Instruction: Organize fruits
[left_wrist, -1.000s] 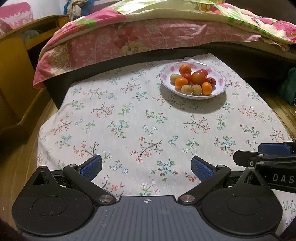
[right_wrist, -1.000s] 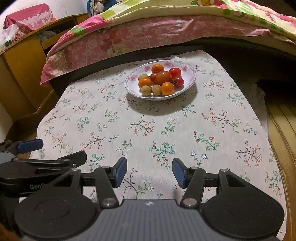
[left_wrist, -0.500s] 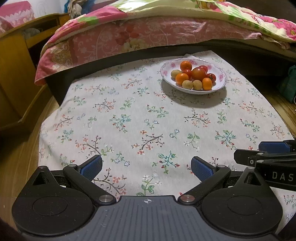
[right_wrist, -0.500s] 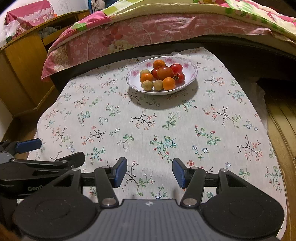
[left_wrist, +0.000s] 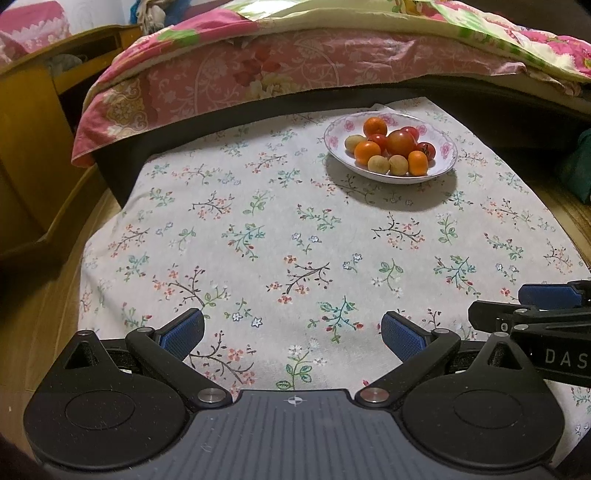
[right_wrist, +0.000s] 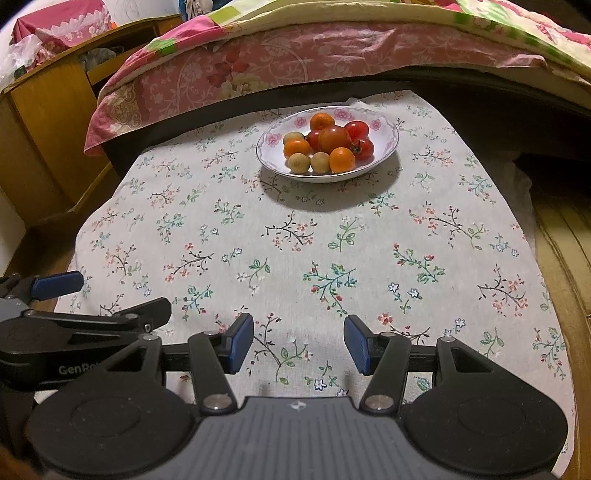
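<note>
A white floral plate (left_wrist: 445, 155) (right_wrist: 386, 127) stands at the far end of a table with a flowered cloth (left_wrist: 258, 229) (right_wrist: 369, 251). It holds a pile of fruit: oranges (left_wrist: 367, 152) (right_wrist: 341, 159), red tomatoes (left_wrist: 400, 143) (right_wrist: 334, 139) and small yellow-green fruits (left_wrist: 378, 164) (right_wrist: 299, 163). My left gripper (left_wrist: 293, 338) is open and empty over the near edge of the cloth. My right gripper (right_wrist: 298, 345) is open and empty, also near the front edge. Each gripper shows at the side of the other's view.
A bed with a pink floral quilt (left_wrist: 295, 70) (right_wrist: 314, 55) overhangs the table's far side. A wooden cabinet (left_wrist: 33, 122) (right_wrist: 40, 140) stands at the left. Wooden floor (right_wrist: 565, 240) lies to the right.
Both grippers have pulled back from the plate, so it looks smaller and farther. Both stay open and empty.
</note>
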